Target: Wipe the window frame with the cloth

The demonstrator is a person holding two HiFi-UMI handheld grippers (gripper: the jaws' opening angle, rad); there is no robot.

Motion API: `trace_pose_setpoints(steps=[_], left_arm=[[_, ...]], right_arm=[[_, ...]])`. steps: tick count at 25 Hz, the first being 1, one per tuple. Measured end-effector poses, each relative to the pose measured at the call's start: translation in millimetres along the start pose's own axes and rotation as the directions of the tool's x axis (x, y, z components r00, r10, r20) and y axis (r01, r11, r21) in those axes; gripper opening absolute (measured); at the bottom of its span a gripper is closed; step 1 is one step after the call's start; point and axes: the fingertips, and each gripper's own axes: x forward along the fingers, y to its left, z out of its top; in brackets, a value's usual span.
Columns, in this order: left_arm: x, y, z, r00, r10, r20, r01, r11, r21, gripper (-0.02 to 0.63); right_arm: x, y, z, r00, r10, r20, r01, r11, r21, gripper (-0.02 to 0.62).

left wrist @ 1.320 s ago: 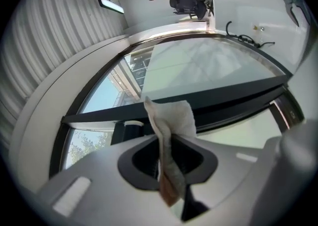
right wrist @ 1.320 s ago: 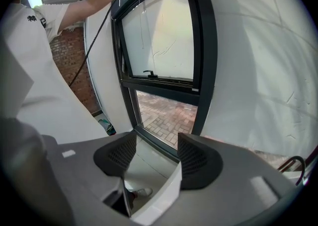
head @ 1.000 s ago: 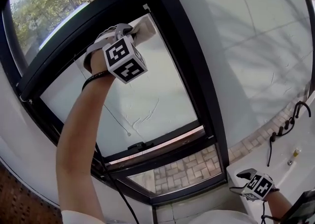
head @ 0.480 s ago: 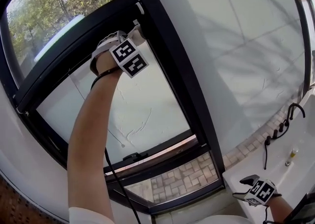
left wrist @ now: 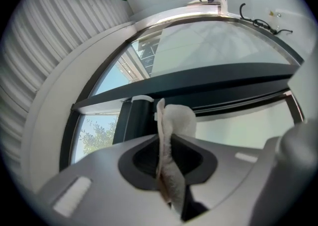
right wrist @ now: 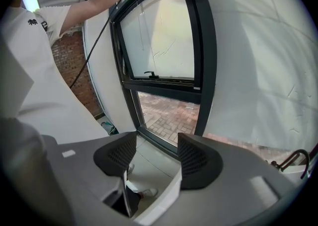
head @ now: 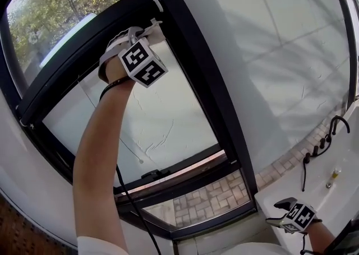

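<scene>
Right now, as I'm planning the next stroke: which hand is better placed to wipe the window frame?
Left. The left tongs are shut on the cloth, held up at the top of the window frame. The right tongs are open, empty and low, far from that spot.

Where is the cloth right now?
The cloth is pinched in the left gripper, high up at the head view's left, right by the top corner of the dark window frame.
</scene>
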Motion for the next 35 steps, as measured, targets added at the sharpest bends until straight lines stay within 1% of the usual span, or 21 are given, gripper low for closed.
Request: trace_pose_setpoints(steps=[3, 6, 9, 11, 14, 17, 20, 24, 27, 30, 35], left_arm=[[-20.1, 10.0, -0.6, 0.998, 0.021, 0.059, -0.018, 0.998, -0.055, 0.08], [-41.1, 16.6, -9.7, 0.995, 0.026, 0.093, -0.017, 0.995, -0.096, 0.078], [-58.8, 14.7, -33.0, 0.995, 0.026, 0.094, -0.019, 0.997, -0.081, 0.078], [-69.6, 10.9, -57.4, 0.997, 0.023, 0.079, -0.018, 0.998, -0.064, 0.078], [-86.4, 0.5, -107.1, 1.0, 0.009, 0.024, -0.008, 0.999, -0.043, 0.078], [-104.5, -10.5, -170.3, 0.998, -0.003, -0.059, 0.002, 1.0, -0.022, 0.078], [-126.2, -18.7, -233.4, 0.991, -0.003, -0.136, 0.004, 1.0, 0.007, 0.077], [-155.9, -25.3, -312.1, 0.977, 0.011, -0.212, 0.001, 0.998, 0.056, 0.078], [-172.2, -29.6, -367.4, 0.965, 0.009, -0.264, 0.013, 0.997, 0.08, 0.078], [-185.6, -29.6, -418.4, 0.951, 0.006, -0.31, 0.021, 0.996, 0.083, 0.077], [-203.1, -26.4, -494.3, 0.931, 0.013, -0.366, 0.019, 0.996, 0.084, 0.078]], right_arm=[[10.3, 5.5, 8.9, 1.0, 0.021, -0.01, -0.021, 0.999, -0.03, 0.262], [23.0, 16.2, 21.0, 0.998, 0.051, -0.02, -0.052, 0.996, -0.066, 0.262], [39.4, 30.8, 33.2, 0.995, 0.088, -0.036, -0.091, 0.991, -0.099, 0.262], [50.5, 40.4, 41.3, 0.992, 0.114, -0.049, -0.119, 0.986, -0.12, 0.262], [67.1, 54.7, 52.4, 0.985, 0.158, -0.075, -0.168, 0.974, -0.152, 0.262], [88.5, 73.5, 65.8, 0.973, 0.207, -0.105, -0.224, 0.955, -0.195, 0.262], [110.9, 96.8, 79.3, 0.96, 0.248, -0.128, -0.272, 0.934, -0.23, 0.262], [138.2, 128.0, 97.7, 0.945, 0.29, -0.149, -0.321, 0.908, -0.269, 0.262], [154.4, 144.5, 109.9, 0.942, 0.295, -0.157, -0.329, 0.902, -0.281, 0.262], [167.1, 157.0, 123.6, 0.944, 0.289, -0.157, -0.324, 0.9, -0.291, 0.262], [187.6, 176.7, 140.0, 0.951, 0.268, -0.155, -0.303, 0.908, -0.289, 0.262]])
